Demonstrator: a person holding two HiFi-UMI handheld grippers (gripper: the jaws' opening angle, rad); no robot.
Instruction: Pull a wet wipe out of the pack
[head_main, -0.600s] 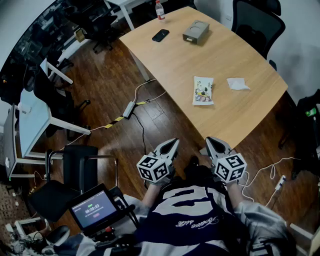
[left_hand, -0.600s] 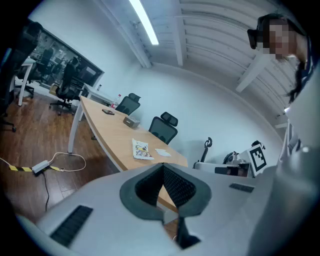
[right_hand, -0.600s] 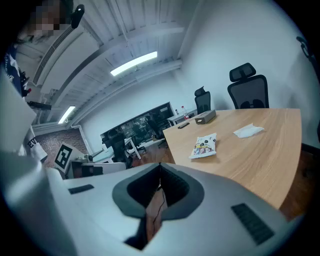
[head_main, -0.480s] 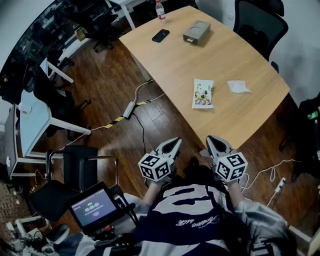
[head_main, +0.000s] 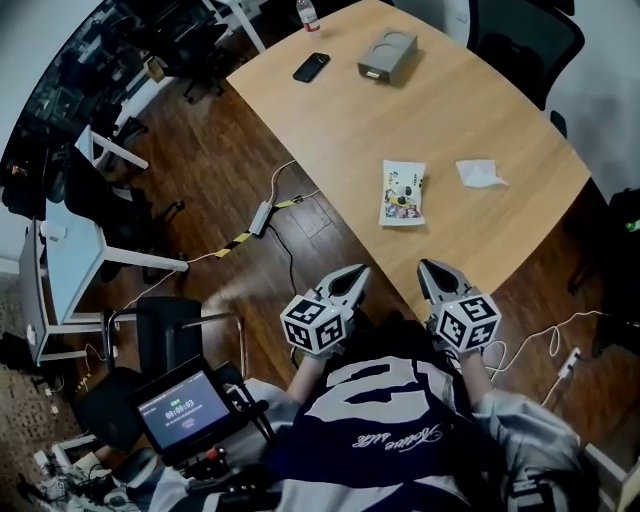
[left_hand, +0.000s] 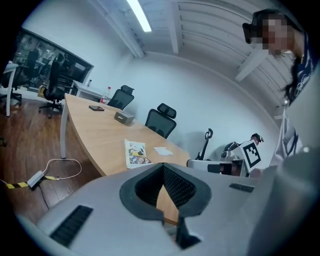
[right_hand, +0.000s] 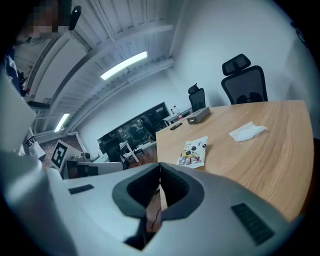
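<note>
Pack of wet wipes (head_main: 403, 193), flat and printed with cartoon pictures, lies on the pale wooden counter (head_main: 330, 120) just beside a loose crumpled white wipe (head_main: 478, 174), well ahead of the left tongs (head_main: 355, 275) and right tongs (head_main: 430, 268), both closed on nothing near the counter's edge.

Wet wipe pack (head_main: 403, 193) laid on table (head_main: 330, 120). Crumpled wipe (head_main: 480, 174) right of pack; box (head_main: 387, 53), phone (head_main: 311, 67) well behind pack; left gripper (head_main: 358, 272), right gripper (head_main: 428, 267) before pack.
</note>
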